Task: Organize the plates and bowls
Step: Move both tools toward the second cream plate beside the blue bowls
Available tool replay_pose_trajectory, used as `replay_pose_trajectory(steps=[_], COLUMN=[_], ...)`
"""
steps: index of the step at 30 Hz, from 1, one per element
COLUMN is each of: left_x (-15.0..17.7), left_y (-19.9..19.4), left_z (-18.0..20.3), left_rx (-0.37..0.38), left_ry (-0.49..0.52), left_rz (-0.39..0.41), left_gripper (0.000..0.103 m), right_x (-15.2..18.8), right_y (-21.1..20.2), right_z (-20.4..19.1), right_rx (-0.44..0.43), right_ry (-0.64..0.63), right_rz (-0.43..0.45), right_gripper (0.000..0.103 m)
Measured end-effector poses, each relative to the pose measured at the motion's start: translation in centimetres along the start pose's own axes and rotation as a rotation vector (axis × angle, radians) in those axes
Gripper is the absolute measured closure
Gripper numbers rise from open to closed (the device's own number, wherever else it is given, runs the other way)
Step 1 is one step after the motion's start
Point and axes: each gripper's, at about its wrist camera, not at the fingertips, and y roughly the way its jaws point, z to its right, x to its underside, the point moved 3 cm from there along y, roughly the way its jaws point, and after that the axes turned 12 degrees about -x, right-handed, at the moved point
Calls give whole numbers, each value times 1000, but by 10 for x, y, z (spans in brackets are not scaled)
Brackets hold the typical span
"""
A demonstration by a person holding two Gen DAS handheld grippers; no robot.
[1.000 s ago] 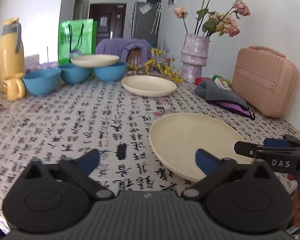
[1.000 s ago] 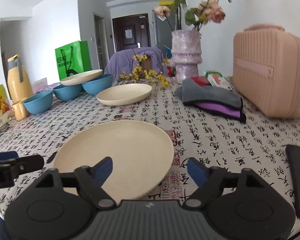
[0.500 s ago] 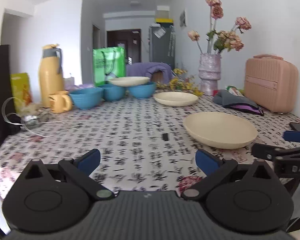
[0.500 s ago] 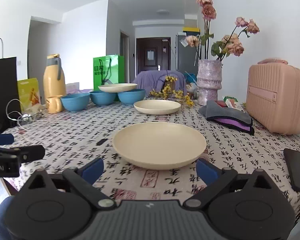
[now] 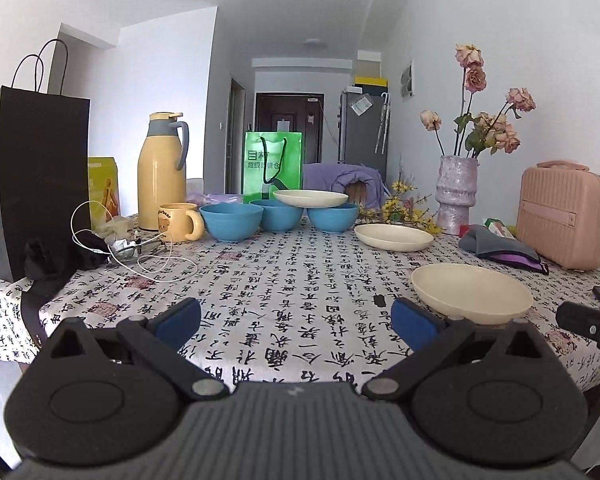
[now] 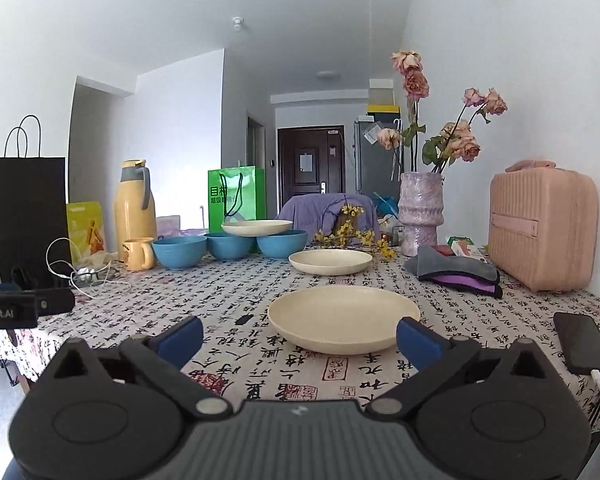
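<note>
Both grippers empty: right gripper [image 6: 298,338] spread wide, left gripper [image 5: 296,318] likewise open, short of the near plate [image 6: 343,323] on the tablecloth [image 5: 260,280]. Beyond lies a second plate [image 6: 330,261]; farthest, a third plate [image 6: 257,227] perches across two of three blue bowls [image 6: 230,245]. Risk, as I judge it: nudging either bowl tips that plate off.

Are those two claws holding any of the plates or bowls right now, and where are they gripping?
No. The left claw and right claw both stand open with nothing between their fingers. The nearest cream plate lies free on the table, beyond the right claw.
</note>
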Motion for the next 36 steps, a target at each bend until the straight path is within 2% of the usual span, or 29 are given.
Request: replay_pose_trajectory(steps=[7, 21, 28, 36], left_x=[5, -2, -19, -43], left_y=[7, 48, 78, 119], left_z=[0, 15, 30, 50], left_rx=[-4, 9, 30, 51], left_ry=[17, 48, 60, 73], left_rz=[-11, -80, -90, -89], left_gripper=[0, 0, 0, 0], right_x=[6, 0, -14, -46], right_y=[19, 50, 79, 113], right_z=[11, 27, 43, 62], right_rx=[15, 31, 41, 53], right_ry=[65, 69, 81, 68], right_rz=[-29, -55, -60, -52], right_gripper=[0, 0, 0, 0])
